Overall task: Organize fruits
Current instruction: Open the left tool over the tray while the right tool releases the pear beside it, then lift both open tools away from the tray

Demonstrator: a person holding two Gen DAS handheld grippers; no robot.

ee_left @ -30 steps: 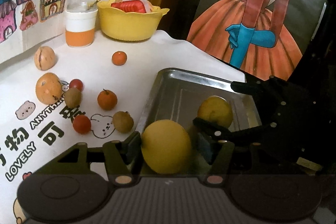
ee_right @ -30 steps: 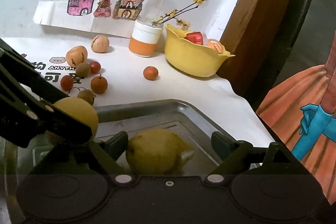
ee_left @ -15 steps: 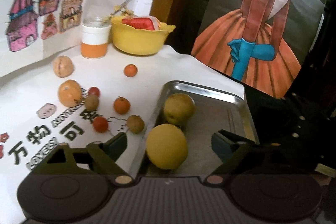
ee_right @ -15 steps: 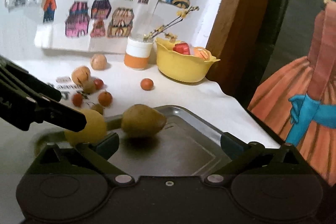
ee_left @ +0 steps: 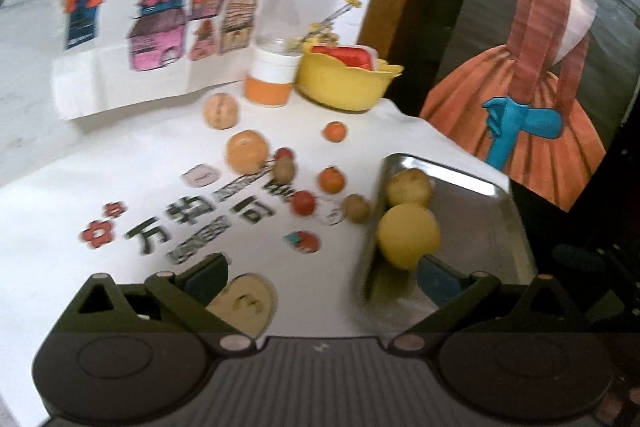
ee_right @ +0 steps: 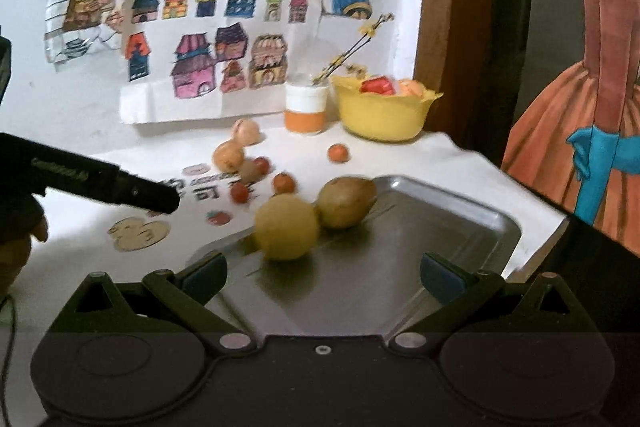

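Item 1, rectangular stainless-steel tray [ee_right: 460,223]: rests at the right corner of the white printed-cloth table [ee_left: 120,179], one corner close to the table's edge.

Item 2, round yellow fruit [ee_right: 286,227]: inside the tray against its left rim, touching item 3. No long axis to speak of.

Item 3, brownish-green pear-shaped fruit [ee_right: 346,202]: inside the tray, lying on its side. Long axis runs roughly along the tray's far-left rim, narrower end pointing right and slightly away in the right wrist view.

Item 4, loose small fruits on the table, left of the tray: large orange [ee_left: 247,151], tan walnut-like ball [ee_left: 221,111], small tangerines [ee_left: 331,179], red tomato-like fruits [ee_left: 303,203], brown kiwi-like fruits [ee_left: 357,207]. Not yet gathered.

Item 5, left gripper [ee_left: 320,277]: fingers apart, holding nothing, straddling the tray's near-left rim.

Item 6, right gripper [ee_right: 322,277]: fingers apart, empty, above the tray's near end.

Risks, as judged: round fruit may roll if the tray is nudged; the brown fruit beside the rim could be knocked while reaching; the two grippers work close together and may collide.
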